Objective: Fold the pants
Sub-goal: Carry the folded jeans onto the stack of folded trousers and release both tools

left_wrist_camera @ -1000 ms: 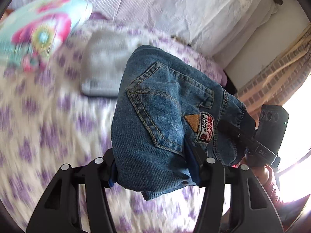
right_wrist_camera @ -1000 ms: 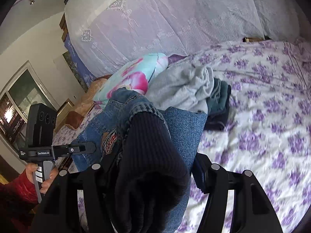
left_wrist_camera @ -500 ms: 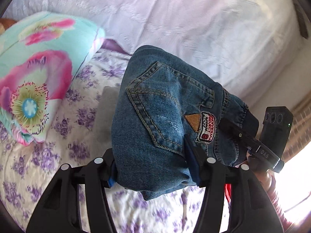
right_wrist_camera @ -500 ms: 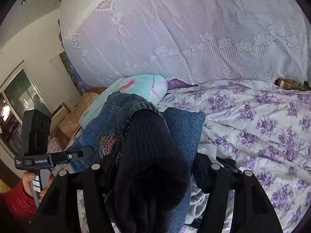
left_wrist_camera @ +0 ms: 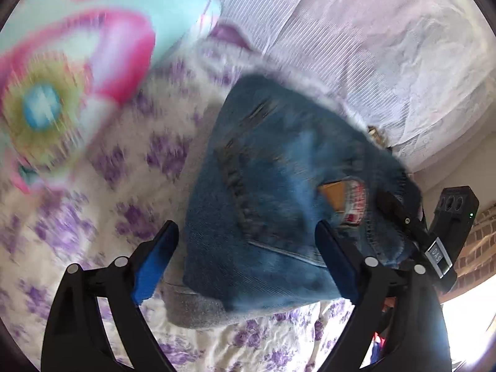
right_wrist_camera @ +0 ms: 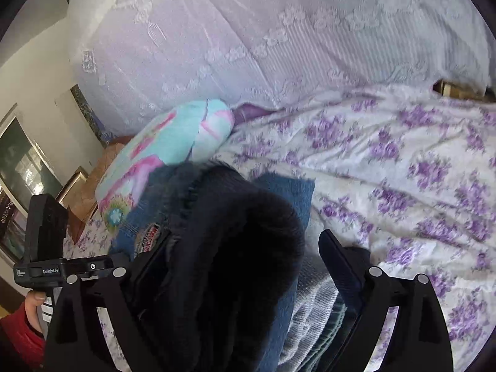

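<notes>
The folded blue jeans (left_wrist_camera: 279, 192) lie on a grey folded garment (left_wrist_camera: 195, 307) on the bed. My left gripper (left_wrist_camera: 245, 260) is open, its blue pads (left_wrist_camera: 152, 263) spread on either side of the jeans' near end. In the right wrist view the jeans (right_wrist_camera: 288, 192) and their dark ribbed waistband (right_wrist_camera: 235, 248) fill the space between the fingers of my right gripper (right_wrist_camera: 238, 266), which is open too. The left gripper's handle (right_wrist_camera: 46, 266) shows at the left of that view.
A turquoise and pink flowered pillow (left_wrist_camera: 71, 71) lies at the left by the white lace-covered headboard (right_wrist_camera: 279, 31). The purple-flowered bedsheet (right_wrist_camera: 418, 170) spreads to the right. A pile of folded grey and dark clothes (right_wrist_camera: 319, 310) sits under the jeans.
Both grippers carried the folded jeans down onto the pile of clothes near the pillow, then both opened and let go of them.
</notes>
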### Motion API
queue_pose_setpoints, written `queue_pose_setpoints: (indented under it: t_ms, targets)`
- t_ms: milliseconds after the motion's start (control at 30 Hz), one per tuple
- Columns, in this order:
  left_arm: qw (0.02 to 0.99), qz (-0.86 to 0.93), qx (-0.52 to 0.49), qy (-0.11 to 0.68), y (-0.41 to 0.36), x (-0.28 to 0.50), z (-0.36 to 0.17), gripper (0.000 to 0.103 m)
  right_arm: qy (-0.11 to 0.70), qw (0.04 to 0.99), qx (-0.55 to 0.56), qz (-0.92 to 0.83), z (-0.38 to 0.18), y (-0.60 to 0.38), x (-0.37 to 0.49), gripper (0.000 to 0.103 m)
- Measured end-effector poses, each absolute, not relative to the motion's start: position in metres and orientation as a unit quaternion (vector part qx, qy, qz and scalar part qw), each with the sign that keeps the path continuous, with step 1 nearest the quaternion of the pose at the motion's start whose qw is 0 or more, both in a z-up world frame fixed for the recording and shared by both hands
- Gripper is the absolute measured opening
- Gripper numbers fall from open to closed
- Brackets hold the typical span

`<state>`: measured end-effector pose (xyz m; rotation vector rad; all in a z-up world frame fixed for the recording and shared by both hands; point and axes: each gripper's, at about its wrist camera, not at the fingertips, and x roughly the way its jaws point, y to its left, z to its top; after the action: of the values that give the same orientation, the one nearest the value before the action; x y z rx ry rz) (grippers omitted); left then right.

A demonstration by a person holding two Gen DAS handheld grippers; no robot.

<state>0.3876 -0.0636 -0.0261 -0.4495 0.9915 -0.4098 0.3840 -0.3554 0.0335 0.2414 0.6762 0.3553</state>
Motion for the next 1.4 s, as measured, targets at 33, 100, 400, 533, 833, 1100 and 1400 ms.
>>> queue_pose_setpoints:
  t_ms: [33,100,400,533,833,1100,1400]
  targets:
    - [0.846,-0.194,-0.207,0.451,-0.060,0.384,-0.015,0.086,0.316,0.927,0.116,0.168,0.043,-0.358,0.379,0.093]
    - [0.866,-0.188,-0.196,0.419,-0.053,0.377,0.008,0.086,0.281,0.940,0.116,0.153,0.064,-0.363,0.369,0.093]
    - [0.870,-0.201,-0.112,0.437,-0.108,0.391,0.014,0.086,0.269,0.946,0.003,0.182,0.093,-0.301,0.365,0.041]
    - [0.889,-0.147,0.003,0.433,-0.140,0.383,-0.021,0.094,0.333,0.933,-0.025,0.136,0.020,-0.317,0.394,0.032]
    - [0.906,-0.107,0.044,0.406,-0.162,0.379,-0.029,0.099,0.288,0.945,0.031,0.150,0.005,-0.329,0.381,0.032]
    - [0.918,-0.099,0.036,0.382,-0.162,0.372,-0.034,0.099,0.275,0.951,0.038,0.136,0.004,-0.326,0.377,0.032]
    - [0.912,-0.103,0.027,0.396,-0.158,0.375,-0.032,0.099,0.289,0.938,-0.050,0.185,0.022,-0.282,0.365,0.100]
